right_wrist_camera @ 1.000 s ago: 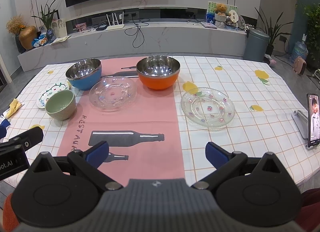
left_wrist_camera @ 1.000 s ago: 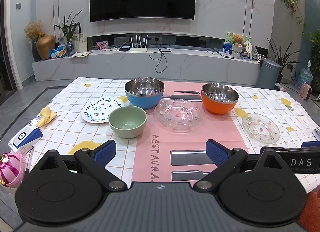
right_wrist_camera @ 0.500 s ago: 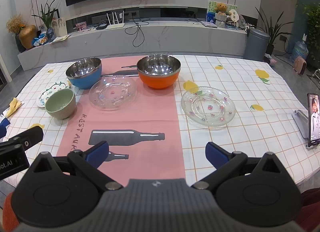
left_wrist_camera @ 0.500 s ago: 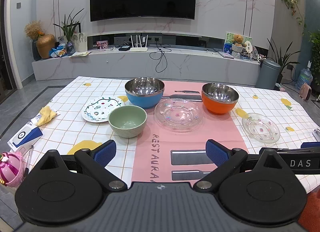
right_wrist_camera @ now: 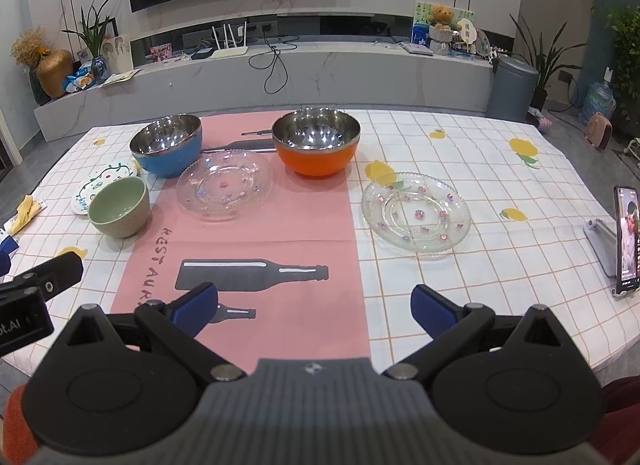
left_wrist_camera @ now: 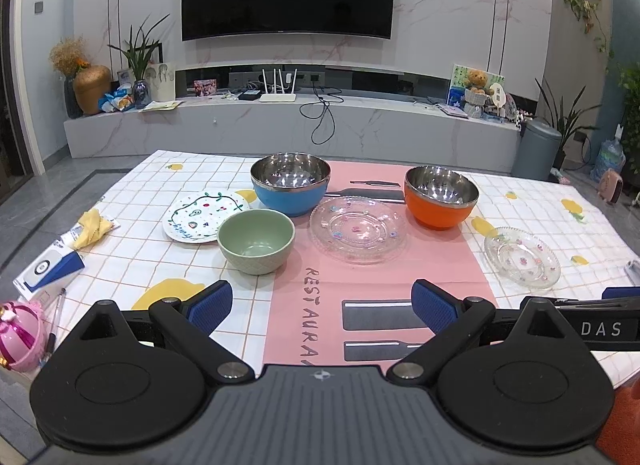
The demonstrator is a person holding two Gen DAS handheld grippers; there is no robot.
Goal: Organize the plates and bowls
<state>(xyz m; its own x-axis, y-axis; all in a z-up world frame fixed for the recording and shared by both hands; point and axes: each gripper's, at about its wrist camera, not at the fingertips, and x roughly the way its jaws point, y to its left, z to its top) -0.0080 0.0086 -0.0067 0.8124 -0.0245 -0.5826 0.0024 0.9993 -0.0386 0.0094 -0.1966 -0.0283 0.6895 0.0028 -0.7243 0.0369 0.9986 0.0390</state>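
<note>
Left gripper (left_wrist_camera: pixel 322 303): released, empty, lower centre
Right gripper (right_wrist_camera: pixel 314 305): released, empty; side reads "DAS"
Pink runner (right_wrist_camera: pixel 256 233): "RESTAURA", centre

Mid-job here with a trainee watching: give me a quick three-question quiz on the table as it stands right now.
1. True or false: the left gripper is shut on the green bowl.
2. How many clear glass plates are on the table? A) one B) two C) three
3. Fill in: the painted plate lies next to the ____ bowl.

Key:
1. False; both grippers, including the right gripper, are open and hold nothing.
2. B: the glass plate on the pink runner and the glass plate on the checked cloth.
3. Green; the blue bowl is also close.
</note>
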